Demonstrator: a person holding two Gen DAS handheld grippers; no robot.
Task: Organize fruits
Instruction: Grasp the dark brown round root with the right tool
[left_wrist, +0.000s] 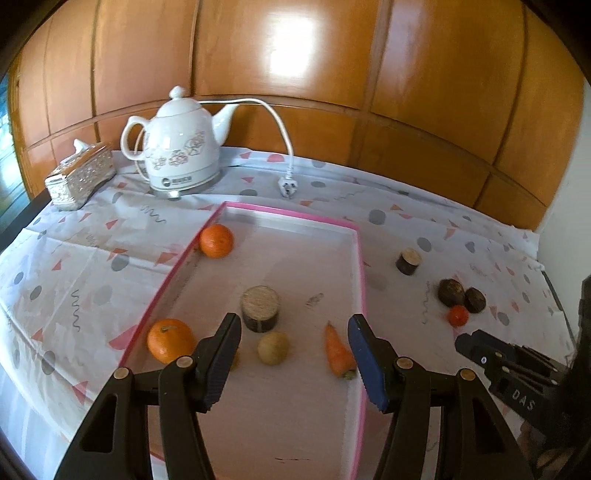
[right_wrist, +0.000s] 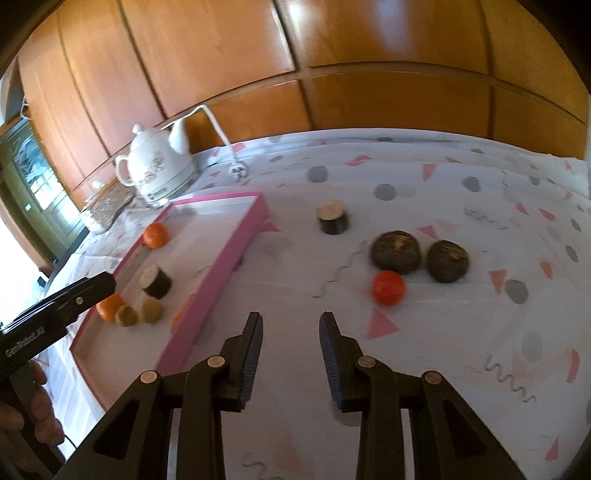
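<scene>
The left gripper (left_wrist: 293, 332) hangs spread and empty over the near end of the pink-rimmed tray (left_wrist: 360, 266), probably because that is where the sorted fruit is gathered. Between and just beyond its fingers lie a carrot (left_wrist: 338, 350), a small yellowish round fruit (left_wrist: 273, 348) and a dark log-like cylinder (left_wrist: 259, 308). A large orange (left_wrist: 170, 339) sits by the tray's left rim and a second orange (left_wrist: 217, 240) in the far left corner.

The right gripper (right_wrist: 291, 326), also spread and holding nothing, points over the bare cloth right of the tray toward what is left outside. That is a small red-orange fruit (right_wrist: 388, 288) touching two dark brown round fruits (right_wrist: 397, 252) (their kind cannot be told) and, farther off, another dark cylinder (right_wrist: 333, 222).

Everything rests on a white tablecloth (right_wrist: 461, 332) printed with pink triangles and grey dots. At its far left stand a white floral electric kettle (left_wrist: 184, 147), its plug (left_wrist: 287, 187) lying loose, and a silvery tissue box (left_wrist: 79, 177), backed by glossy orange-brown wood panelling (left_wrist: 332, 74).
</scene>
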